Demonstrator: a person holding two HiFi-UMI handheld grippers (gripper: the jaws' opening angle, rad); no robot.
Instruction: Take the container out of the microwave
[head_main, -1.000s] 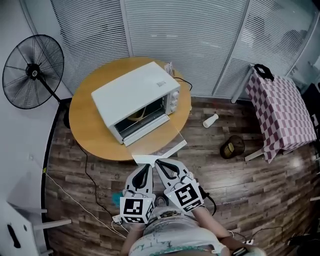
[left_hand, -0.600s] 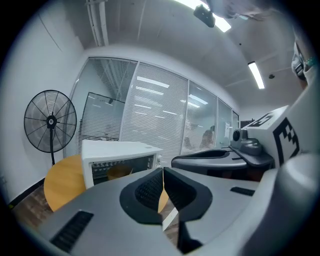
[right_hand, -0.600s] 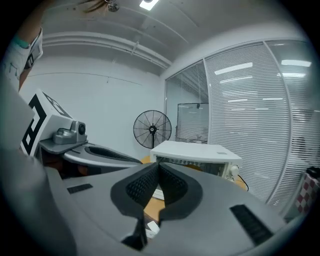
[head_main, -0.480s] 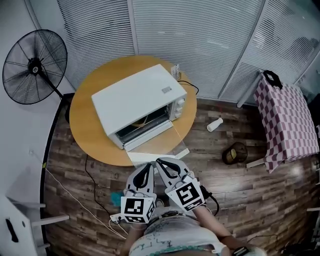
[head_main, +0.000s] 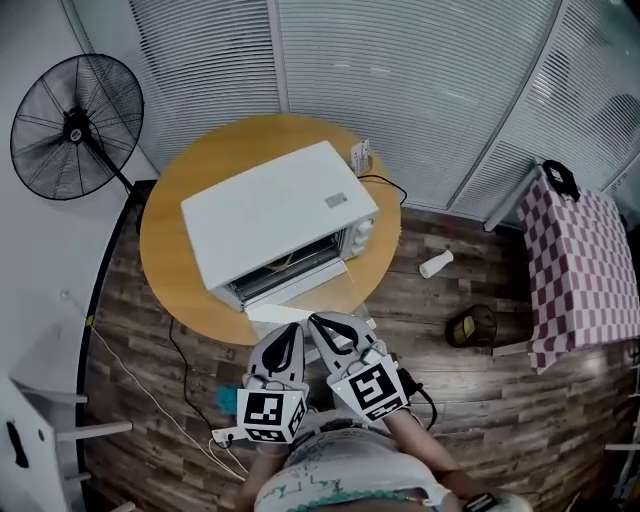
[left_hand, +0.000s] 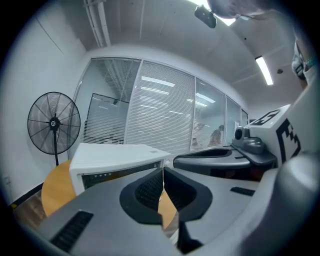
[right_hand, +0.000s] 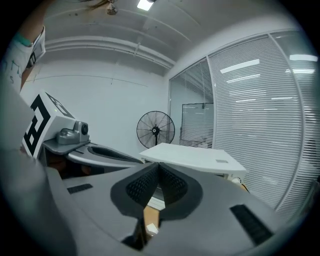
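Yellowish container (head_main: 284, 263) prob. ahead of tools (head_main: 294, 328) (head_main: 314, 320)

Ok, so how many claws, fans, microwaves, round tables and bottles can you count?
Claws: 2, left claw and right claw
Fan: 1
Microwave: 1
Round table: 1
Bottle: 1
Total: 6

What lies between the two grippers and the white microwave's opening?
Only the open glass door of the microwave, folded down over the table. The head view shows it just ahead of the left gripper and right gripper.
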